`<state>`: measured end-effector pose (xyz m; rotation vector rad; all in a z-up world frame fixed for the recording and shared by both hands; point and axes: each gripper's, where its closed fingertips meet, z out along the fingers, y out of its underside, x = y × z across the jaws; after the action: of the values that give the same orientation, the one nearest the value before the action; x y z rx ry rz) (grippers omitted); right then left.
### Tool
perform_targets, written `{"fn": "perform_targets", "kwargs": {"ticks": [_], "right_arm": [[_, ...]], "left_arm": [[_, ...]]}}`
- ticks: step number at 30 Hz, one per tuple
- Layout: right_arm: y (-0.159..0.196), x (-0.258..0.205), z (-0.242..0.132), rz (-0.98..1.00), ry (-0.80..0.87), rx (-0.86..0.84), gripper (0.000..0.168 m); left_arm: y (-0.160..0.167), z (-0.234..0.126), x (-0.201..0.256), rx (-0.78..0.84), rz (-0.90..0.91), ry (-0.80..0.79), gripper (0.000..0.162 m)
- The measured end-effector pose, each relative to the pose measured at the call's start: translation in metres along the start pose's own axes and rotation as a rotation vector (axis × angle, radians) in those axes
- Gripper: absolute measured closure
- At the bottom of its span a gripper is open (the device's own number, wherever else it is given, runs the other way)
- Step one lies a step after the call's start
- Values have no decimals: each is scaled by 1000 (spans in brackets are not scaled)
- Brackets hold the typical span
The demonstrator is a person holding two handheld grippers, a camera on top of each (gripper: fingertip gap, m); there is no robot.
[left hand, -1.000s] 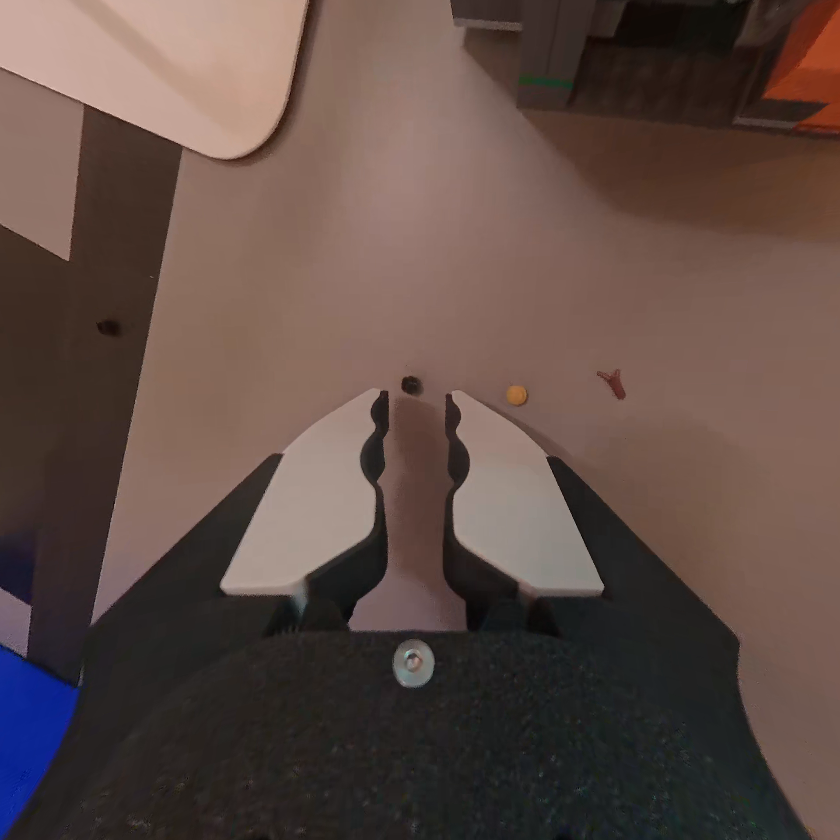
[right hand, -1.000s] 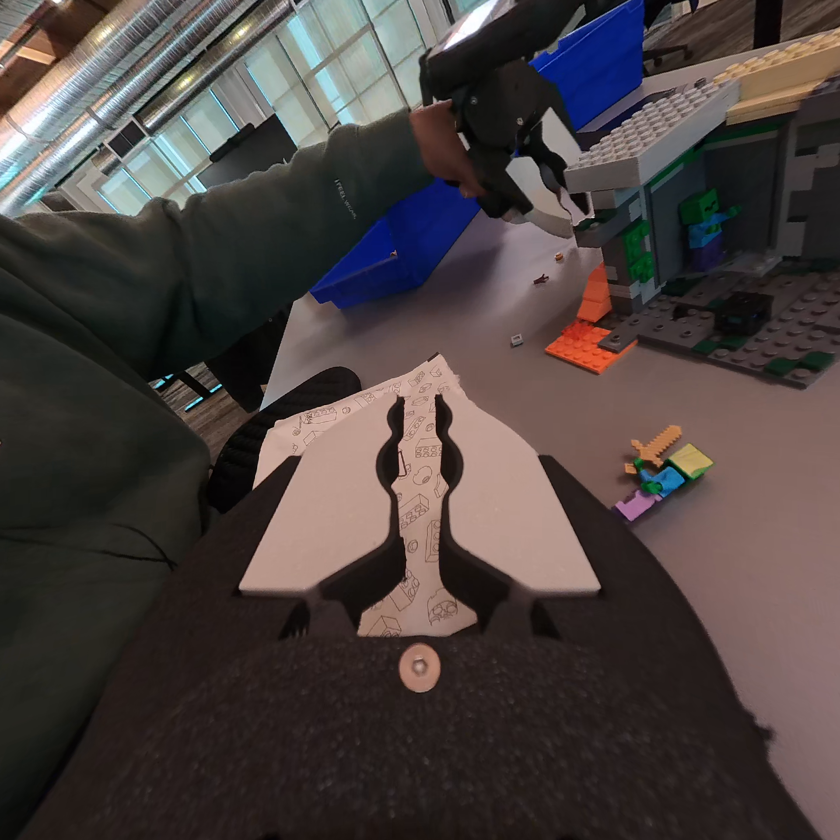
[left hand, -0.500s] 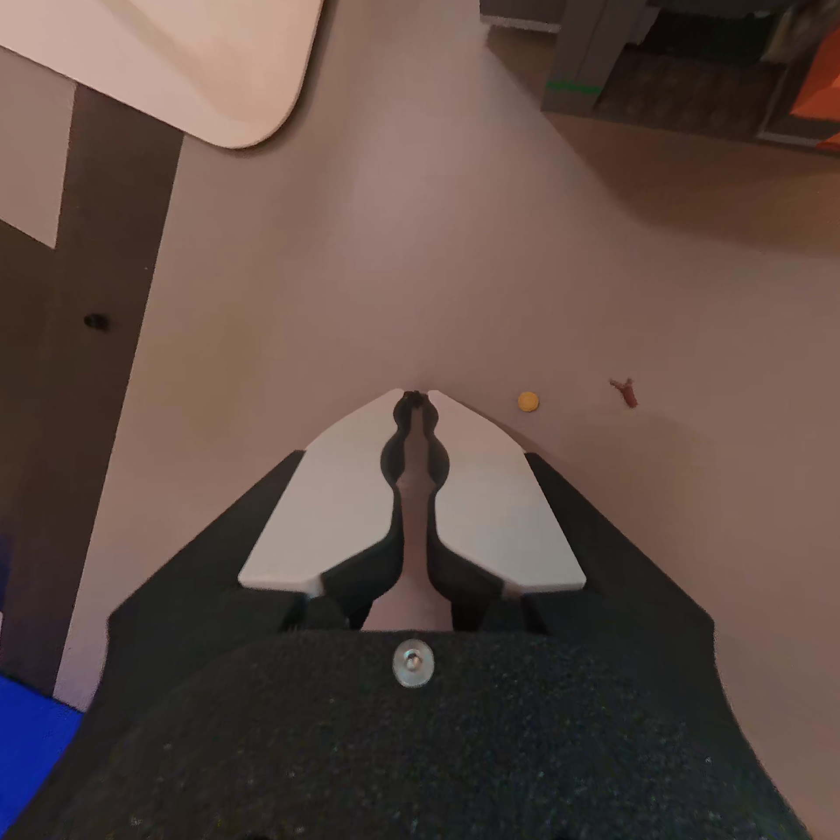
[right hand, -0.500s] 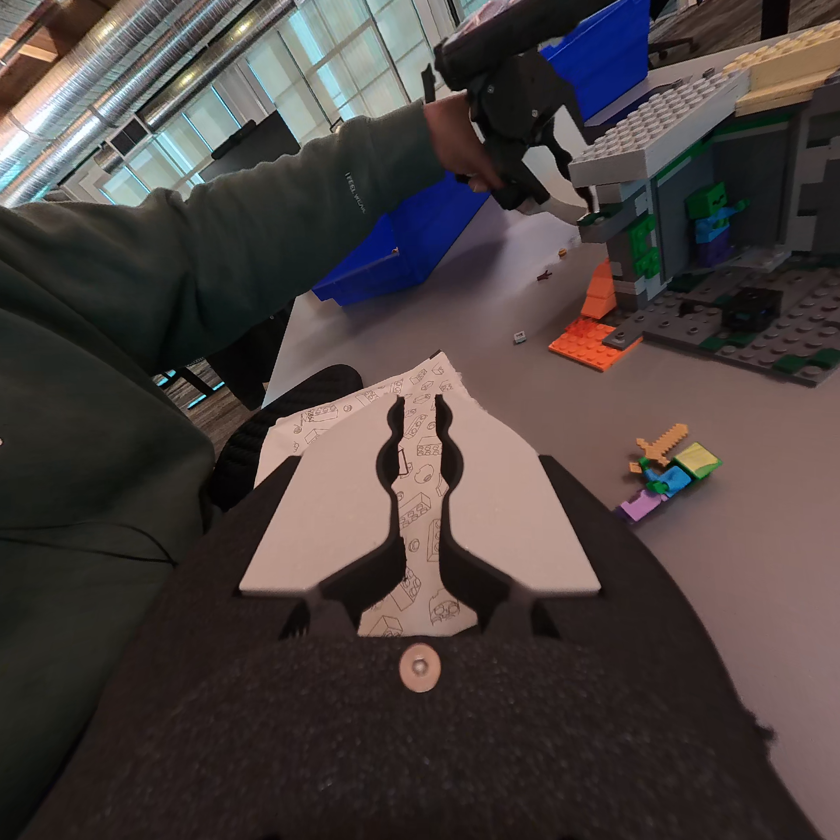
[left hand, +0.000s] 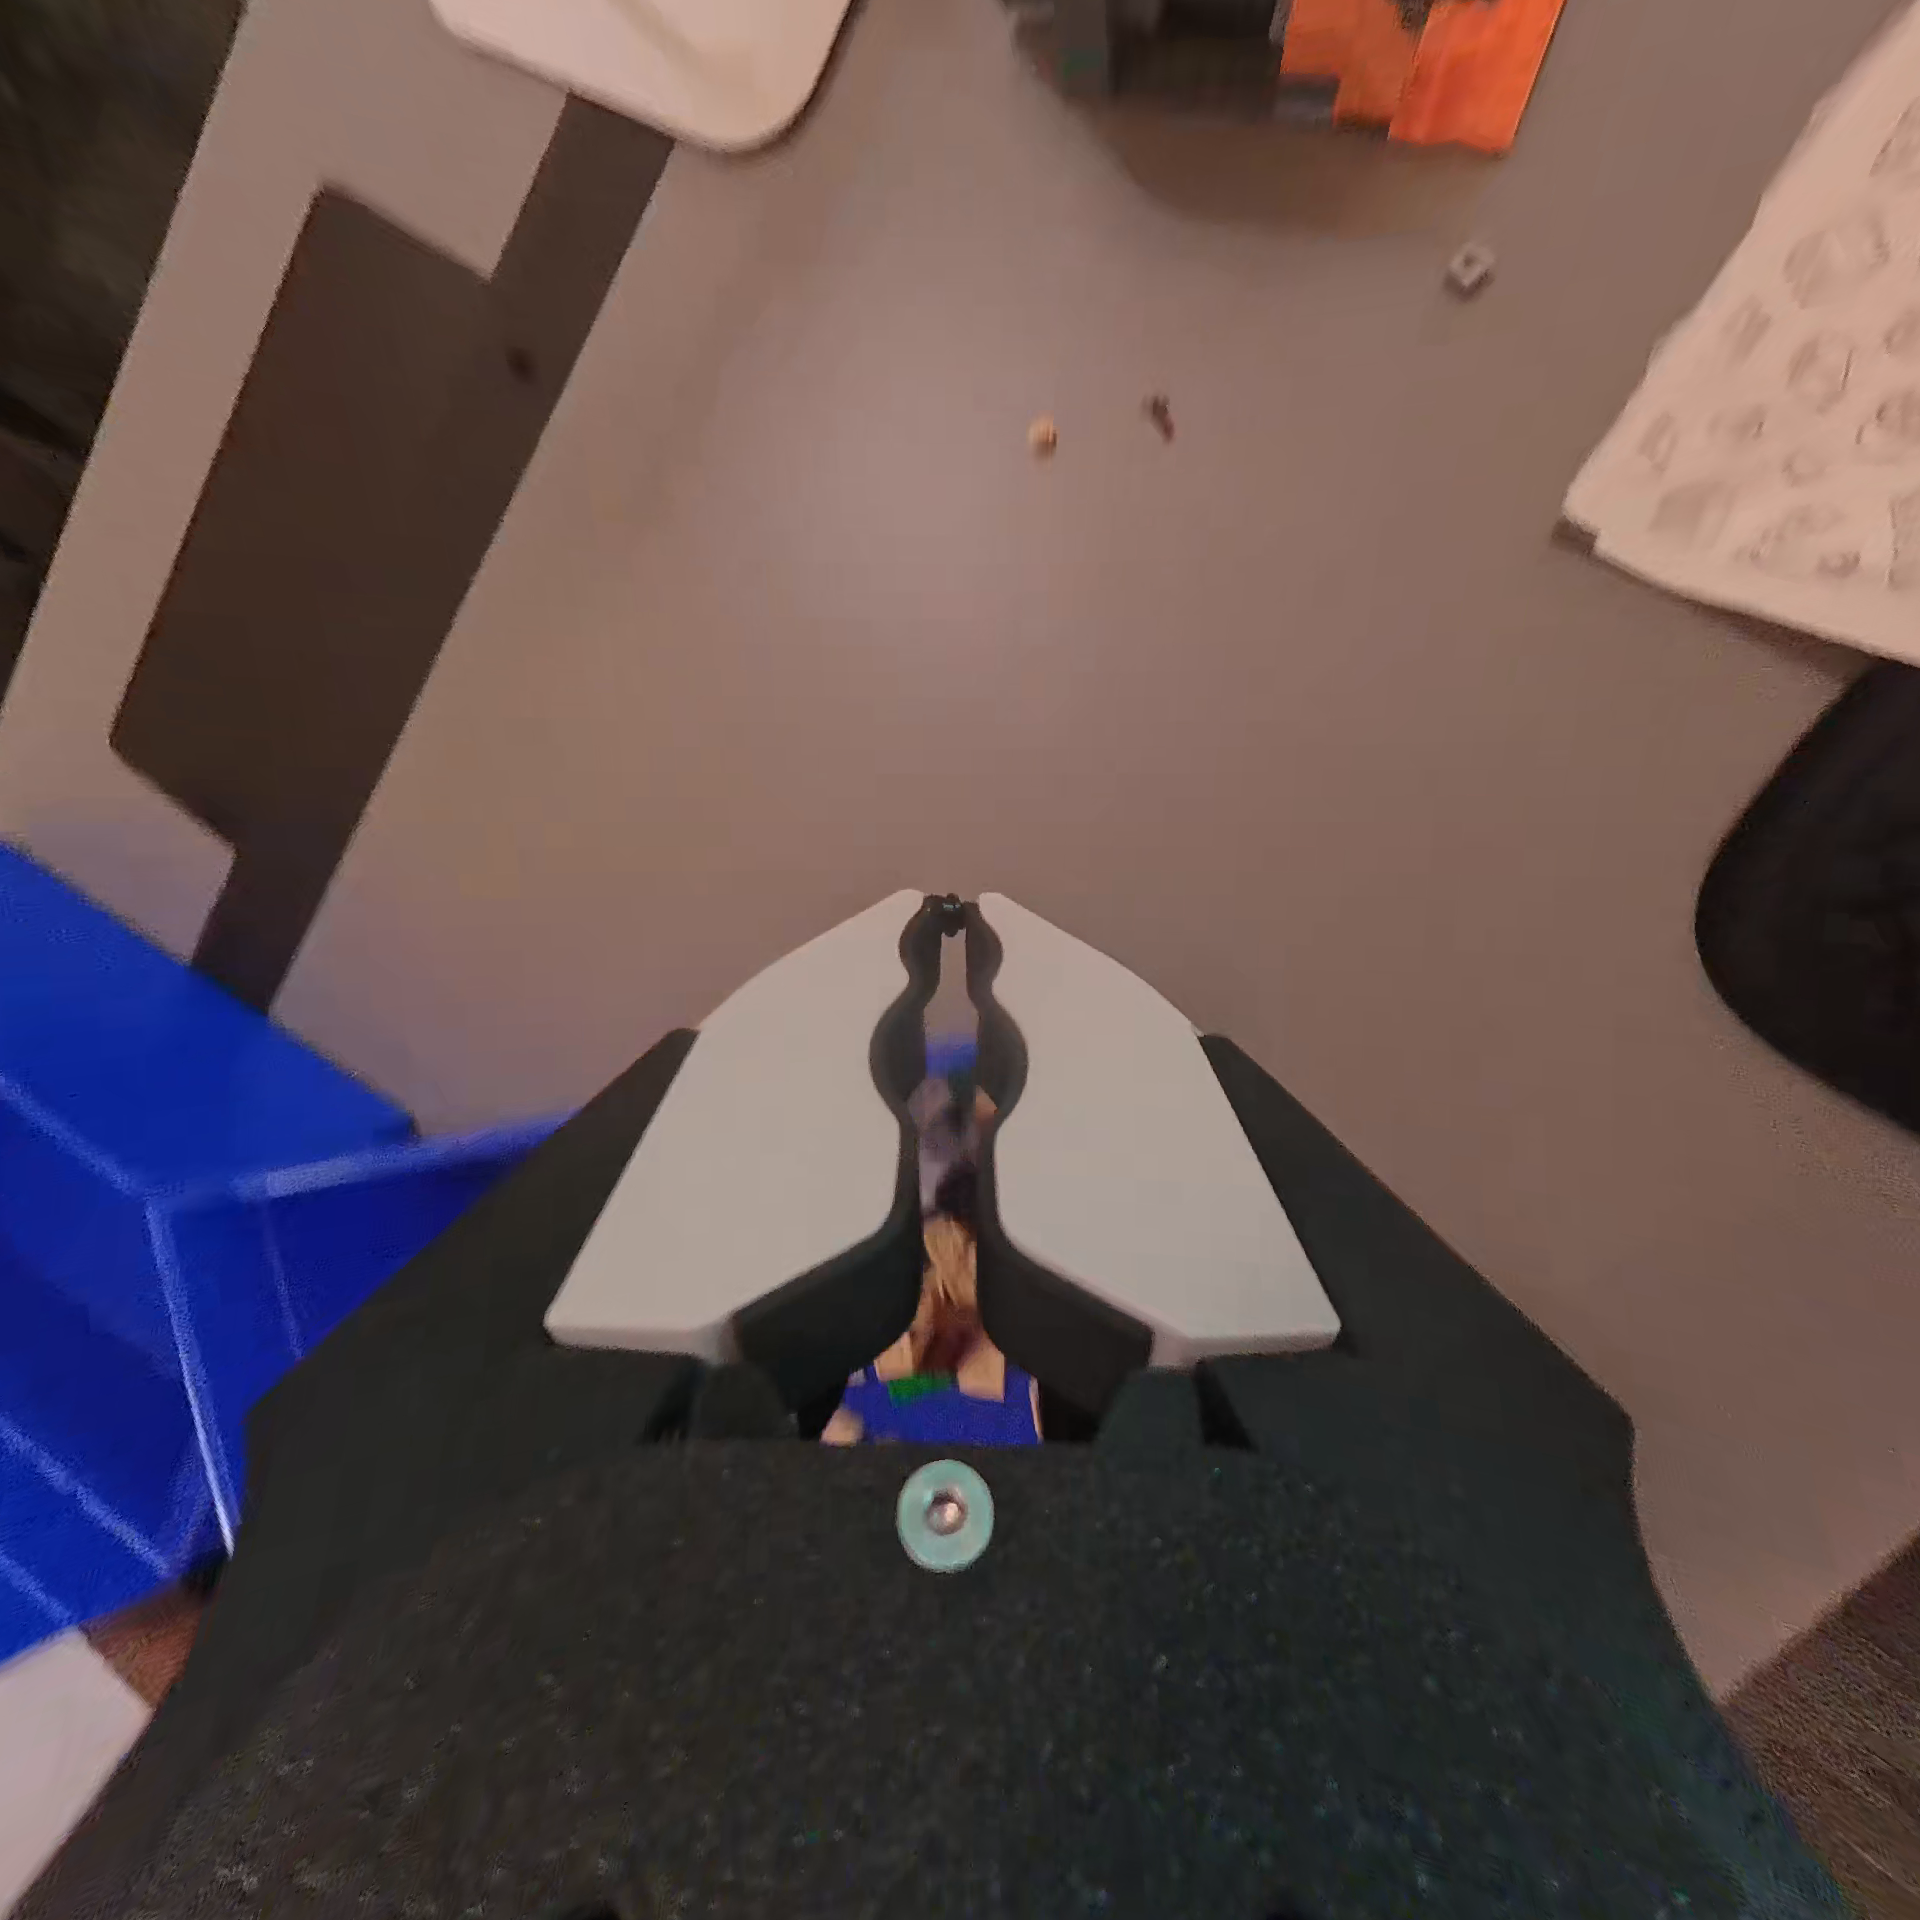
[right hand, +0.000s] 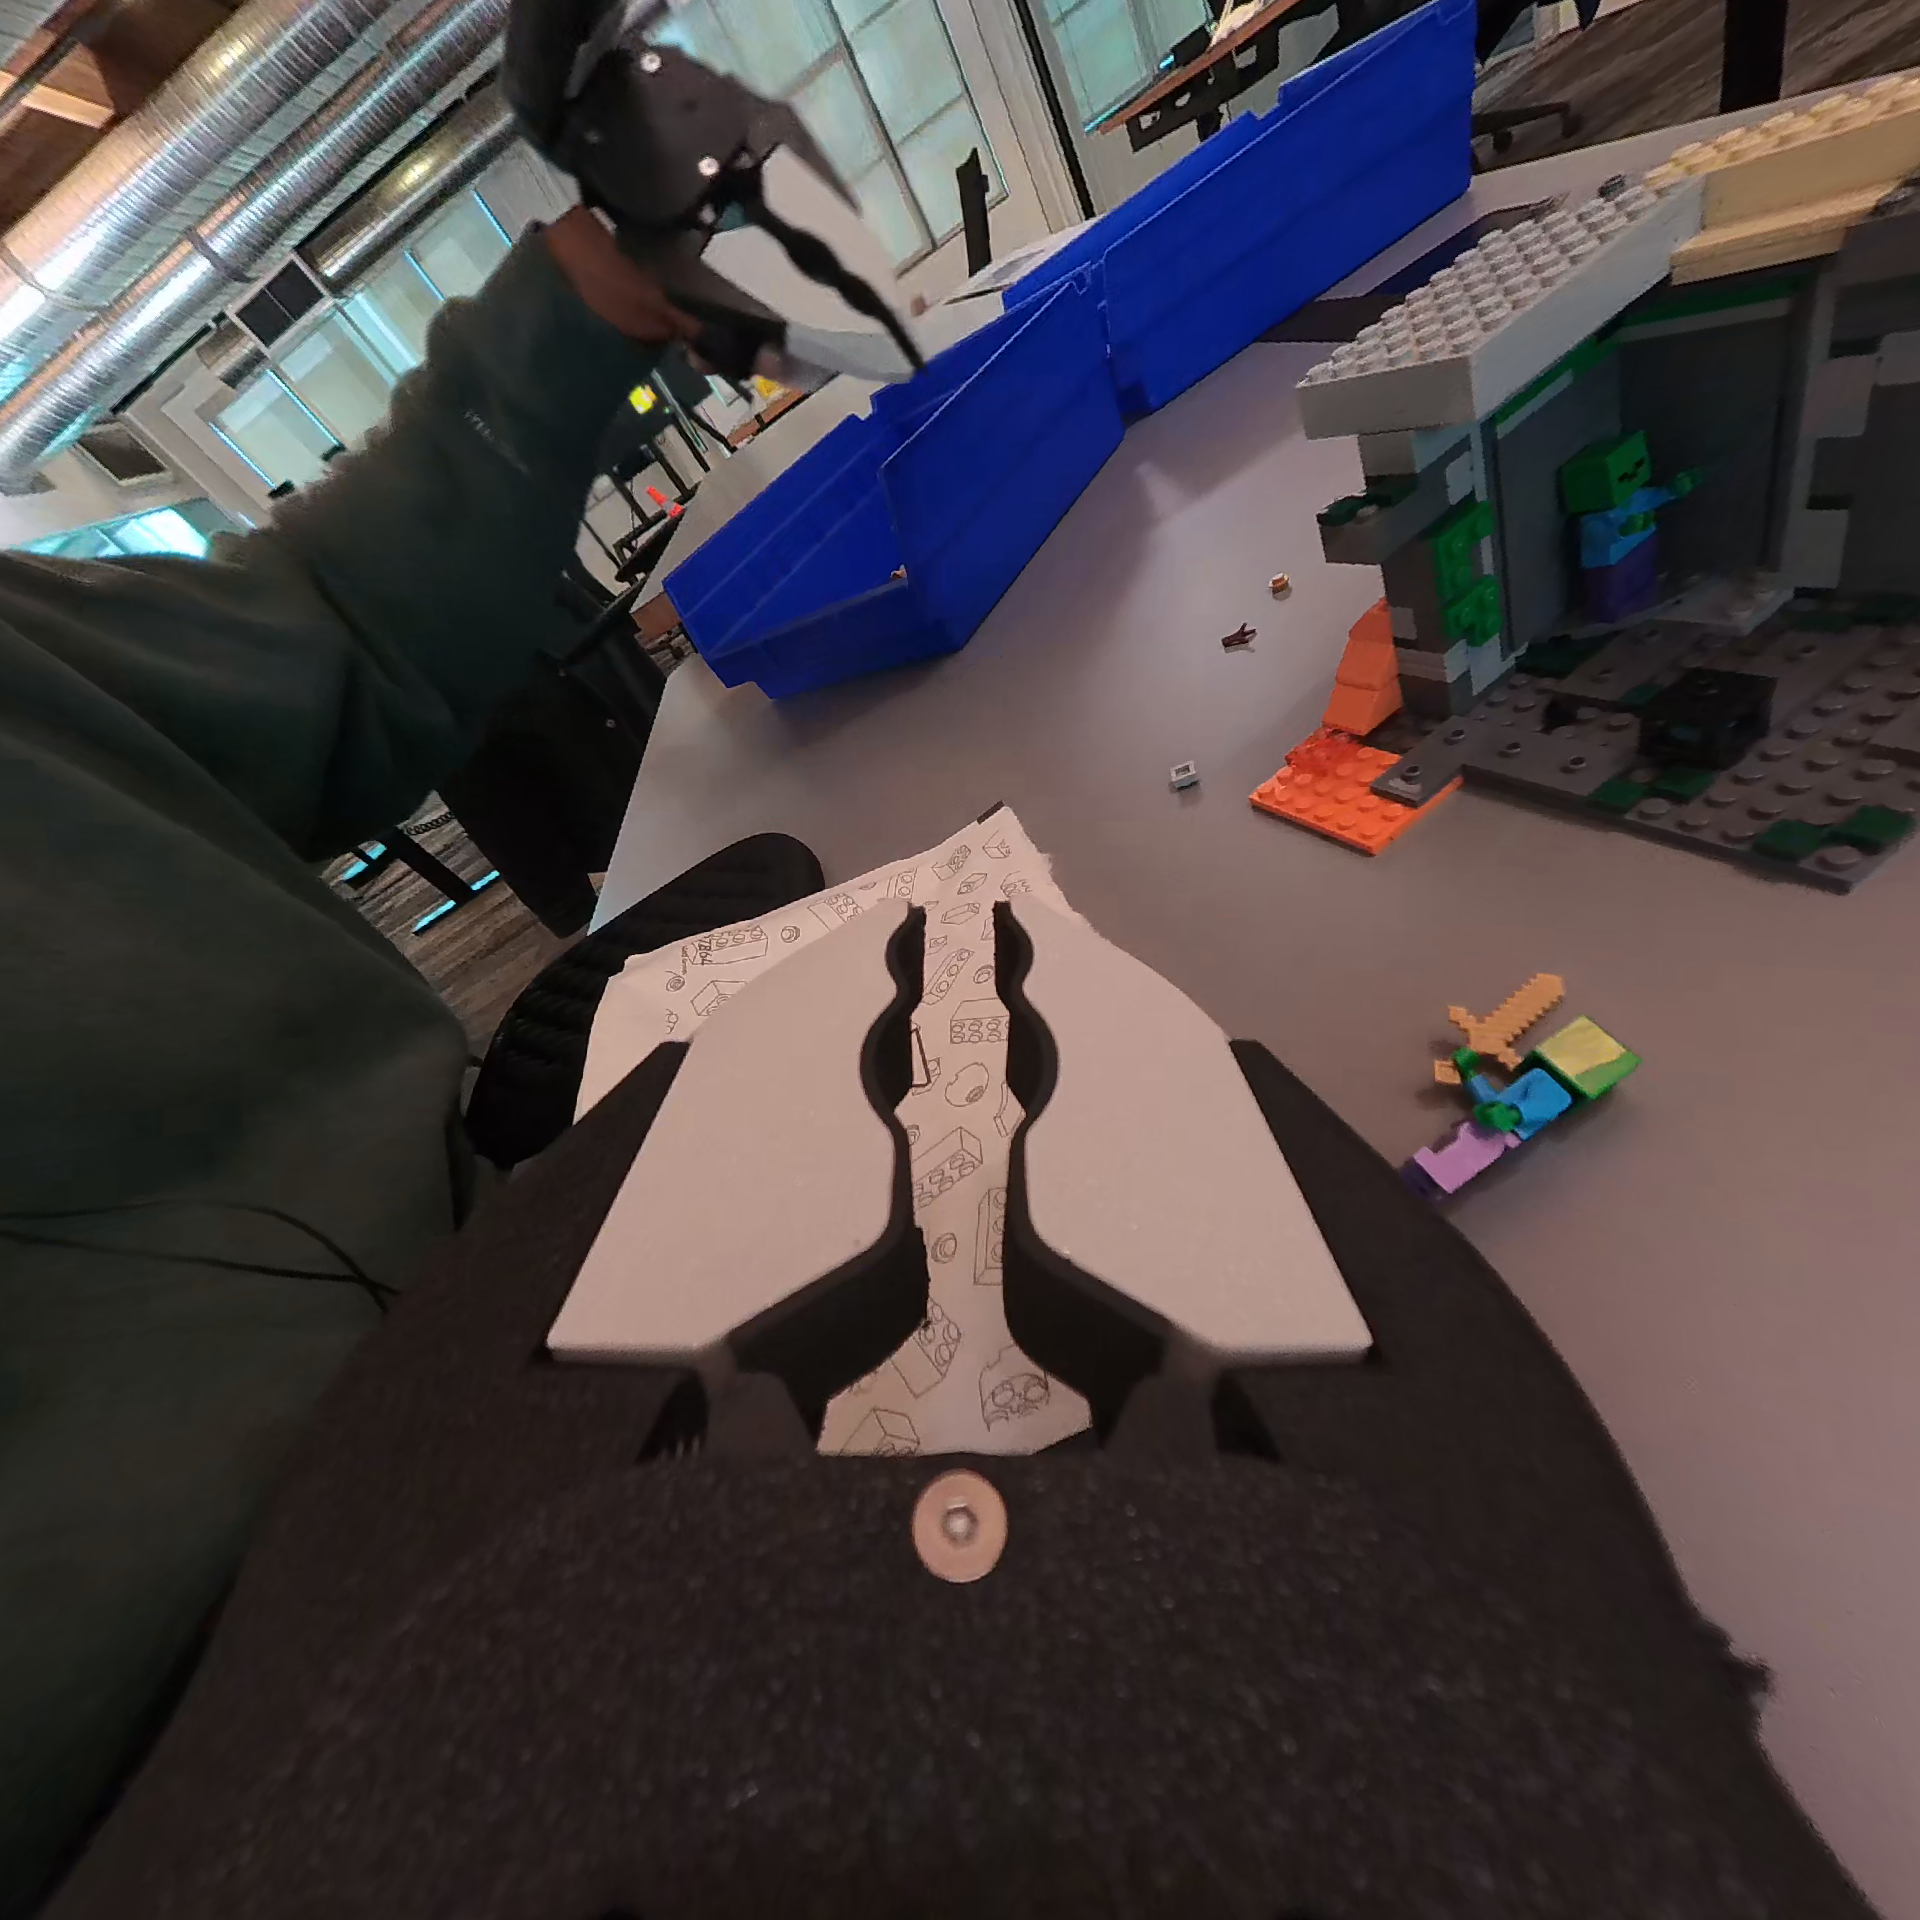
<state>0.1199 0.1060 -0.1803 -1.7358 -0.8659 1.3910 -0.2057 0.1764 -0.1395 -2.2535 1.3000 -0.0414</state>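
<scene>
My left gripper (left hand: pixel 948 906) is shut on a tiny black piece (left hand: pixel 948 908) pinched at its very tips. It holds the piece high above the grey table (left hand: pixel 1039 675), next to a blue bin (left hand: pixel 156 1195). In the right wrist view the left gripper (right hand: pixel 914 362) is raised at the upper left, above the blue bins (right hand: pixel 935 499). My right gripper (right hand: pixel 958 914) is slightly open and empty. It hovers low over a white paper sheet (right hand: pixel 956 873) printed with brick drawings, near the table's edge.
A brick-built grey building (right hand: pixel 1538 436) on a studded baseplate (right hand: pixel 1766 790) stands at the right, with an orange plate (right hand: pixel 1340 795) beside it. A toy figure with a sword (right hand: pixel 1517 1081) lies on the table. A yellow stud (left hand: pixel 1042 433), a brown bit (left hand: pixel 1160 412) and a small grey piece (left hand: pixel 1468 272) lie loose. A black chair back (left hand: pixel 1829 904) is at the table's edge. Across from one pair of fingers to the other is roughly 35 cm.
My left gripper closed on the tiny black piece on the table, then rose and drew back toward the blue bin with it. My right gripper has stayed in place.
</scene>
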Motion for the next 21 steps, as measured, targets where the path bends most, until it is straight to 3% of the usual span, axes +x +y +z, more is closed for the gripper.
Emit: {"fn": "perform_targets", "kwargs": {"ticks": [4, 8, 15, 21], "right_arm": [[2, 0, 2, 5, -4, -5, 156], [3, -1, 3, 8, -7, -11, 156], [4, -2, 3, 5, -7, -13, 156], [4, -2, 3, -1, -5, -16, 156]], "left_arm": [[56, -27, 2, -60, -88, -35, 158], [87, -35, 4, -91, -145, -59, 149], [94, -35, 6, -94, -148, -68, 137], [88, -12, 12, -100, -117, -40, 129]]}}
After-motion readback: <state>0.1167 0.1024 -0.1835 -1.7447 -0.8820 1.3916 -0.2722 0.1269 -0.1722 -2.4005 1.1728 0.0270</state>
